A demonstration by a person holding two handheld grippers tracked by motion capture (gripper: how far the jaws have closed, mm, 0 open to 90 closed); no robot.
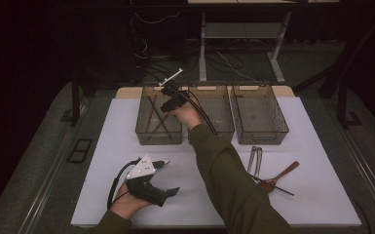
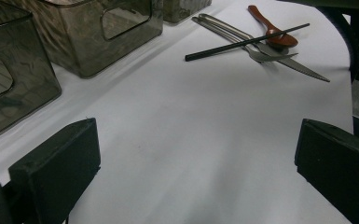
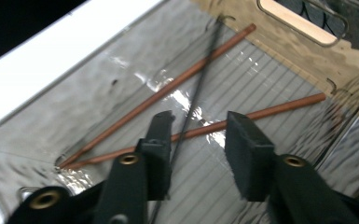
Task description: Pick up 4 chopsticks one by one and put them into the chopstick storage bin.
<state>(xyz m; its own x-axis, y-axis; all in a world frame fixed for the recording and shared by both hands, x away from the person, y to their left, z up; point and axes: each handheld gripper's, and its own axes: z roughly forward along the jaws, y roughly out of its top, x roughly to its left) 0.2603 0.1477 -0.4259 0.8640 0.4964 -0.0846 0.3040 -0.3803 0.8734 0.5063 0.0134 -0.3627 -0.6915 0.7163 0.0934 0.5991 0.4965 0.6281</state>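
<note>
White covering spreads over the bench [image 1: 126,126], where the left gripper [image 1: 168,176] rests low with its fingers [image 2: 56,170] wide apart and nothing between them. Beyond them lie a black chopstick [image 2: 242,43], metal cutlery [image 2: 261,49] and a wooden spoon [image 2: 272,32]. Farther off, the right gripper [image 3: 196,133] hangs over the smoky left bin [image 1: 143,109], fingers parted; just below them another black chopstick [image 3: 193,105] lies crossing two brown chopsticks [image 3: 270,112].

My table [image 1: 321,204] white-topped, pale wood edge at far side. Grey floor [image 1: 44,146] around it, dark floor vent [image 1: 80,150] at my left. Beyond: white desk frame [image 1: 243,34], tangled cables [image 1: 151,58], black backdrop, dim light.
</note>
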